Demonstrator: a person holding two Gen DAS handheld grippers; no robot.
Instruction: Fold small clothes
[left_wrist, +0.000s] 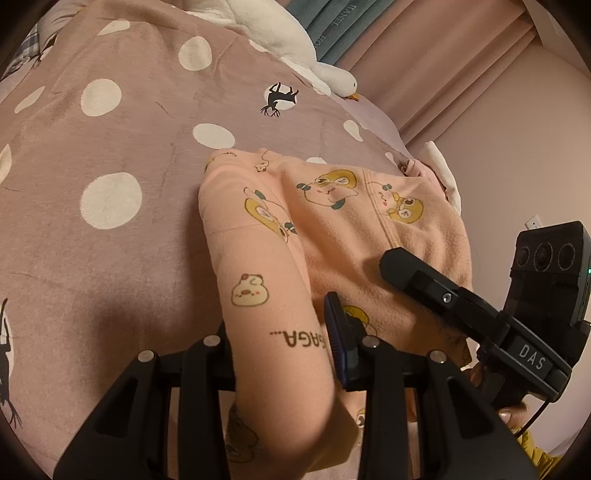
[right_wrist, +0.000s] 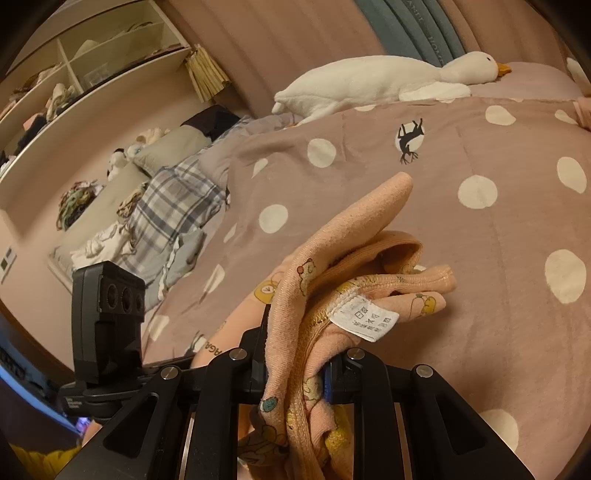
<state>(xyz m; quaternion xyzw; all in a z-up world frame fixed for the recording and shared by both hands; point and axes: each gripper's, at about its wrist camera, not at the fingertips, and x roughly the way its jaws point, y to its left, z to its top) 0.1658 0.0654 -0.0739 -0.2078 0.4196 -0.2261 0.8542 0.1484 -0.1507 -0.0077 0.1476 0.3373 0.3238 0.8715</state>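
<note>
While the peach printed garment (left_wrist: 332, 229) lies partly on the polka-dot bedspread (left_wrist: 110, 147), the left gripper (left_wrist: 280, 347) clamps one fold. The right gripper (right_wrist: 295, 369) pinches a bunched edge by its care label (right_wrist: 365, 317).

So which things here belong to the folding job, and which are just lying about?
Job in hand:
- peach printed garment, held at both ends
- left gripper, shut on it
- right gripper, shut on it
- polka-dot bedspread, the work surface

Lying about:
- white goose plush
- plaid bedding
- wall shelves
- pink curtains
</note>
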